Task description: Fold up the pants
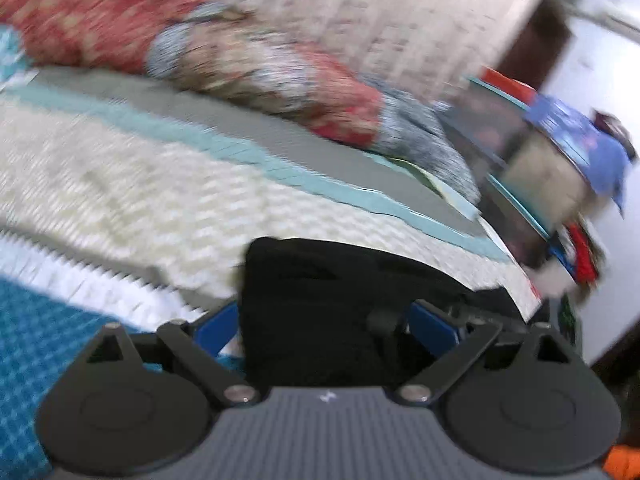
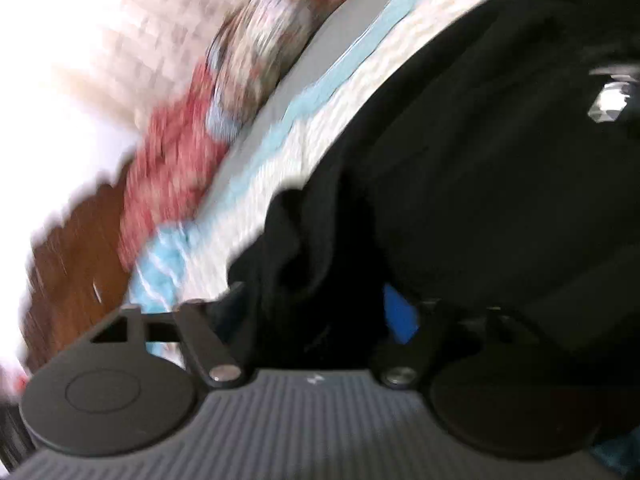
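Mid-fold, by the look of it: black pants (image 1: 360, 276) lying bunched on the bed (image 1: 132, 184), apparently already doubled at least once, though blur hides the exact layers.

Left gripper (image 1: 326, 328): fingers (image 1: 434, 326) spread wide, pads clear of the cloth, the pants' near edge lying between and just ahead of them. Nothing pinched there.

Right gripper (image 2: 316, 312): fingers (image 2: 398, 314) partly apart, with a loose fold of the pants (image 2: 480, 168) bulging up between them. Cannot tell whether the pads press on that fold; one blue pad showing, the other hidden by dark cloth.

Likely step: regrasp between folds. Next move probably calls for finding a clean edge or corner on each side, closing both pairs of fingers on the full thickness, then lifting evenly and carrying the cloth over so the layers stack square. Risk: catching only the top layer.

Count: one pair of pants, two grippers, one bed with a pale patterned cover, one red floral blanket (image 1: 256, 64) heaped beyond the fingers, one cluttered shelf (image 1: 552, 152) off to the right.
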